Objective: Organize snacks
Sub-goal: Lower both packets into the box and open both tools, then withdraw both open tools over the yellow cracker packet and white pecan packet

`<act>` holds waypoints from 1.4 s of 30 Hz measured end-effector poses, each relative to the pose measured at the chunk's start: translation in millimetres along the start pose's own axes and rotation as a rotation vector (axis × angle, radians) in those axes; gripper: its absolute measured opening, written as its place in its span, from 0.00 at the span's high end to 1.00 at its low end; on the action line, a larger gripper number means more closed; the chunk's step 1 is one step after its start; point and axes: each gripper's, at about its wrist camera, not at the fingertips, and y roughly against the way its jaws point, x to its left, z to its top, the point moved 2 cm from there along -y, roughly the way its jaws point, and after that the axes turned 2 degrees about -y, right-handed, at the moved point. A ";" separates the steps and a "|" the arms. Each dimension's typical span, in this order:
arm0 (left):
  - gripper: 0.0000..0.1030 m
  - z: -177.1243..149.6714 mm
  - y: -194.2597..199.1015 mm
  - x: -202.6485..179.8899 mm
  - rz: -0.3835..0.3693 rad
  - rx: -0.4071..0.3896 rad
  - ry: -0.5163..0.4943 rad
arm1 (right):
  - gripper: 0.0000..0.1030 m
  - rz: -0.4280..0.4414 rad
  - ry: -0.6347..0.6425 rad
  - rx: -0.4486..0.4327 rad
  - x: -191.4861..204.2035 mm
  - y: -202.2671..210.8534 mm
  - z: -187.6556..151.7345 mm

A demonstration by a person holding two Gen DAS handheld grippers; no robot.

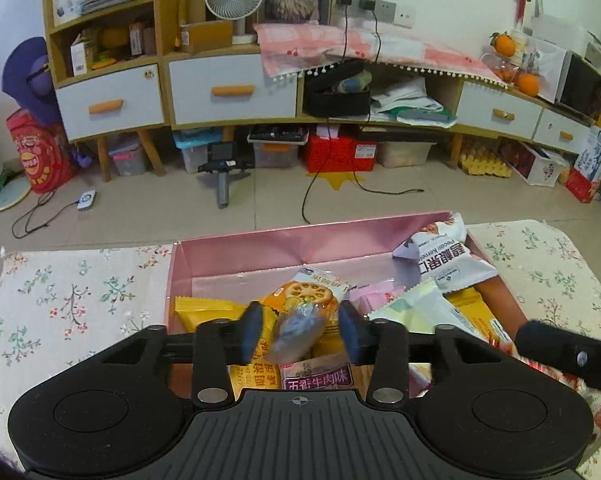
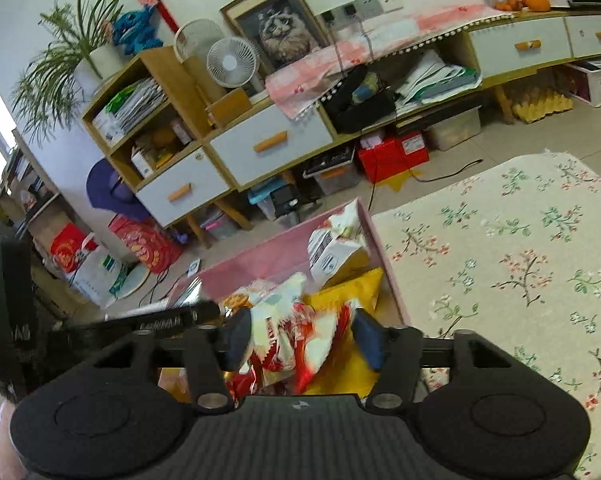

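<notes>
Floral-cloth table (image 1: 80,292) holds a pink box (image 1: 300,240) of snacks — left gripper (image 1: 300,330) jaws gape around a blurry bluish packet (image 1: 298,330), apparently untouched; right gripper (image 2: 300,338) jaws wide over a red-white packet (image 2: 300,344).

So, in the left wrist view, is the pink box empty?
No, the pink box holds many snack packets, such as the white packet leaning in its far right corner.

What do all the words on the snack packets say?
"五香牛肉味": the pink-and-brown packet lying in the pink cardboard box.
"碧根果仁": the white-and-blue nut bag, upside down; beside it small Latin print, roughly "Pecan Kernels", not sharp enough to be sure.
Yellow packet: large characters, partly hidden, not readable.
Blurred blue wrapper in the left gripper and red-and-white packet in the right gripper: too blurred.
</notes>
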 end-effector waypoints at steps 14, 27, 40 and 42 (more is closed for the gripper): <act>0.28 -17.7 51.3 -2.4 -0.025 0.003 -0.025 | 0.51 -0.033 0.035 -0.013 -2.4 21.3 4.7; 0.10 -59.1 98.4 -5.3 -0.062 0.058 -0.015 | 0.29 -0.126 0.205 0.058 14.6 50.8 -14.8; 0.06 -100.9 122.2 -20.8 -0.082 0.084 -0.043 | 0.23 -0.175 0.352 0.082 24.8 79.1 -42.2; 0.06 -104.7 124.1 -25.9 -0.089 0.083 -0.057 | 0.22 -0.187 0.390 0.095 23.0 81.7 -47.5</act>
